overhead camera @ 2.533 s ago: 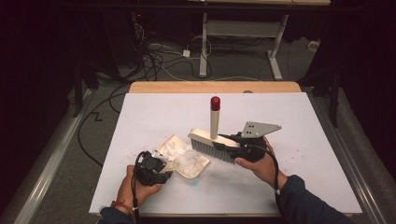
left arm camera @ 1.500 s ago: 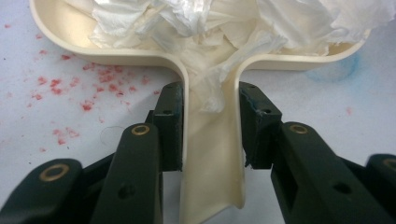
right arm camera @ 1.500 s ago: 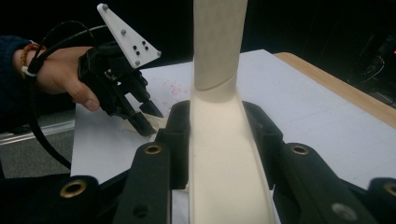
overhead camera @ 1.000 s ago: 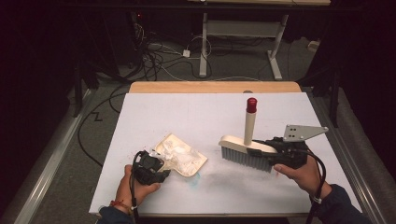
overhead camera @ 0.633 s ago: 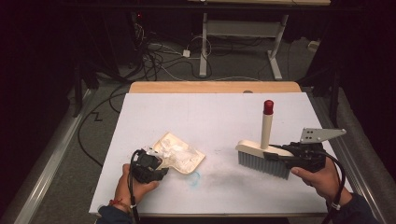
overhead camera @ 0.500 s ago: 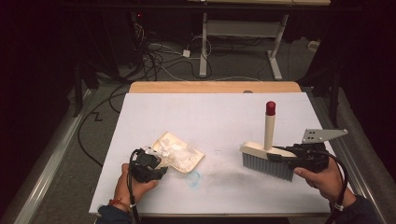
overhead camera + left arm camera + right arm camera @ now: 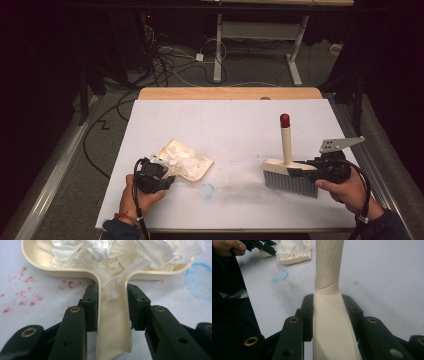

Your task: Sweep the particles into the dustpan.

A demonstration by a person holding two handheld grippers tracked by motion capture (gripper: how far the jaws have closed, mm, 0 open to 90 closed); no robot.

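Brush (image 7: 291,172) relocated from beside the dustpan (image 7: 186,163) at frame centre to the lower right of the high view; now well apart from the pan, bristles down and, apparently, on or just above the counter (image 7: 235,120), contact hard to confirm at this angle. Dustpan position unchanged at lower left of centre, still loaded with crumpled white paper (image 7: 112,255). Taken as the end of a sweeping pass: debris collected, brush withdrawn, next step probably tipping out the pan or setting the brush down. Right hand-held gripper (image 7: 328,312) clamped on the cream back of the brush, jaws tight against both sides, red-tipped handle rising upright above it. Left hand-held gripper (image 7: 112,307) clamped on the dustpan handle, one pad against each side wall, a strip of paper trailing down into the handle channel. Count: one brush, one dustpan, one heap of paper (number of separate pieces not resolvable), two hand-held grippers, one counter. Surface marks: one blue ring stain (image 7: 206,190) just below the pan, a scatter of red specks (image 7: 22,290) beside the handle in the left gripper view, one grey smear between pan and brush.
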